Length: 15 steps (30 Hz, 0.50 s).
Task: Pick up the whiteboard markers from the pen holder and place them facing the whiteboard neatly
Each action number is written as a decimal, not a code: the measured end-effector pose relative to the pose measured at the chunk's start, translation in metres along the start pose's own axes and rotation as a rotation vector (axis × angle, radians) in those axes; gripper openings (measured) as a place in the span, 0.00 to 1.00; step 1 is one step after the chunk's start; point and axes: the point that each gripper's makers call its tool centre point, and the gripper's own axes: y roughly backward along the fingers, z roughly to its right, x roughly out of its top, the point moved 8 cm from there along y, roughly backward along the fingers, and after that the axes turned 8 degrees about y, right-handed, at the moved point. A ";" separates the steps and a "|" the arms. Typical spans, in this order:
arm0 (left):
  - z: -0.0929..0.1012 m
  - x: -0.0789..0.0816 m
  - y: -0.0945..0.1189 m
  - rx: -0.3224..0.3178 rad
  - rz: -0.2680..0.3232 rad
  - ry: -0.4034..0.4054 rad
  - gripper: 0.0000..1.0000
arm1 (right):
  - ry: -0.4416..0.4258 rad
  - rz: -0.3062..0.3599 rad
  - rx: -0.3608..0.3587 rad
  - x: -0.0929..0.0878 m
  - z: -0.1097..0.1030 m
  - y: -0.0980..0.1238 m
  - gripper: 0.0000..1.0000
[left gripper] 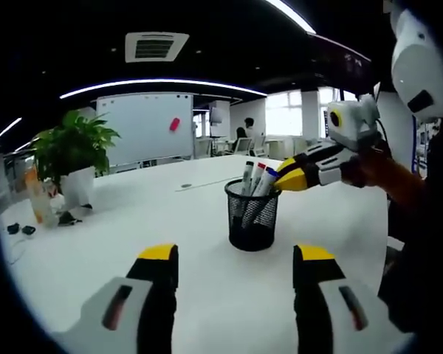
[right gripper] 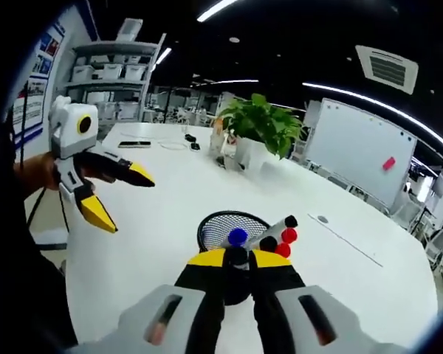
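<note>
Pen holder (left gripper: 252, 219) near middle of white bench (left gripper: 170, 295), markers (right gripper: 269, 237) leaning inside, lower ends hidden. Right hand-held gripper (right gripper: 238, 258) pinching one black-capped marker. Left hand-held gripper (left gripper: 236, 254) wide, holding nothing.

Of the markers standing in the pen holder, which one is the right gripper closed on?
The black-capped marker, pinched between the right gripper's yellow tips. The blue-capped and two red-capped ones stand free in the mesh pen holder.
</note>
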 end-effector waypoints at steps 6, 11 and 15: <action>0.001 0.001 -0.001 -0.001 -0.003 -0.005 0.63 | -0.044 -0.016 -0.022 -0.003 0.004 0.000 0.13; 0.000 0.000 0.000 0.002 -0.002 0.000 0.63 | -0.136 0.027 0.023 0.002 0.004 0.005 0.13; -0.002 0.000 -0.002 0.003 -0.007 0.000 0.63 | -0.158 0.041 0.006 0.002 0.009 0.010 0.13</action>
